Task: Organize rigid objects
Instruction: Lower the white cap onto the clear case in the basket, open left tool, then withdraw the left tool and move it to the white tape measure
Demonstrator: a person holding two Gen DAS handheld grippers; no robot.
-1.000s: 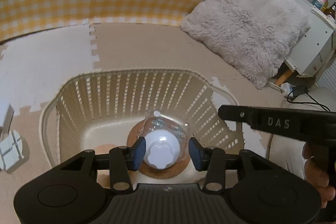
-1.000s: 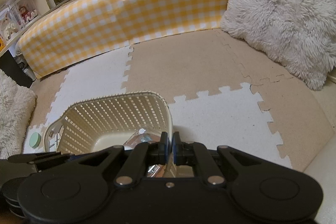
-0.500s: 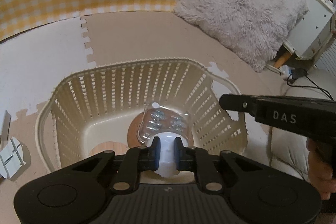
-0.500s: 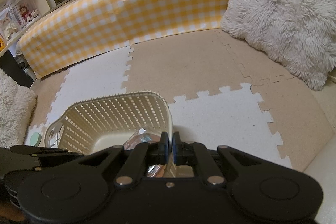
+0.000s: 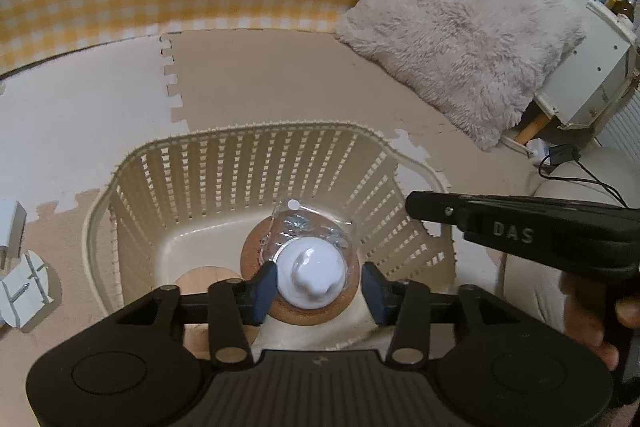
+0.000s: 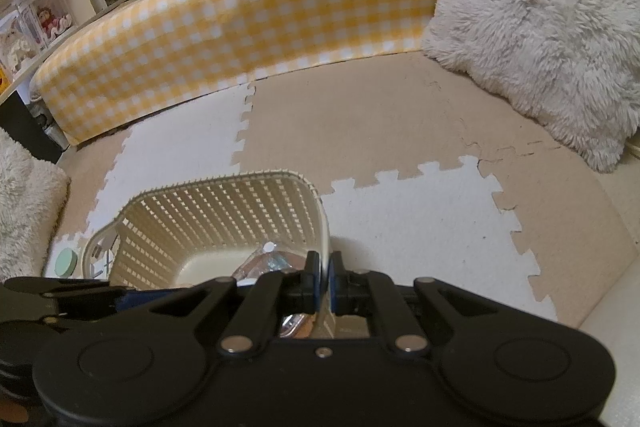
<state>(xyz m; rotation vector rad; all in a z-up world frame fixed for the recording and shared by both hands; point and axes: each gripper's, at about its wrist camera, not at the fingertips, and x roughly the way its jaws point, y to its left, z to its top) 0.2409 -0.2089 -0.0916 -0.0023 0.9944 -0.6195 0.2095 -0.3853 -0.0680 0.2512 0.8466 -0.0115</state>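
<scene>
basket (image 5: 248, 167) sits on the foam puzzle floor mat (image 6: 420, 227), cream plastic with slatted walls, and that's where we're working. our left gripper (image 5: 318, 287) hangs over the near rim with its jaws part open; they've just been opening, and the clear plastic container (image 5: 316, 231) with the white lid (image 5: 310, 277) lies between the blue pads (image 5: 264, 285) with a gap on the right side. on the left we can't tell if the pad is grazing the lid, but it isn't clamped. the container rests inside the basket on a round cork coaster (image 5: 256, 251), and a second wooden disc (image 5: 204, 275) lies on the basket floor just left of it.

our right gripper (image 6: 325, 281) is pinched shut on the basket's right wall (image 6: 326, 239), rim squeezed between the pads. through the left camera we see its black body and the hand (image 5: 592, 315) holding it.

yellow gingham bumper (image 6: 248, 39) runs along the back, fluffy pillow (image 6: 540, 27) at the right, and a small mint green lid (image 6: 66, 261) outside the basket on the left.
</scene>
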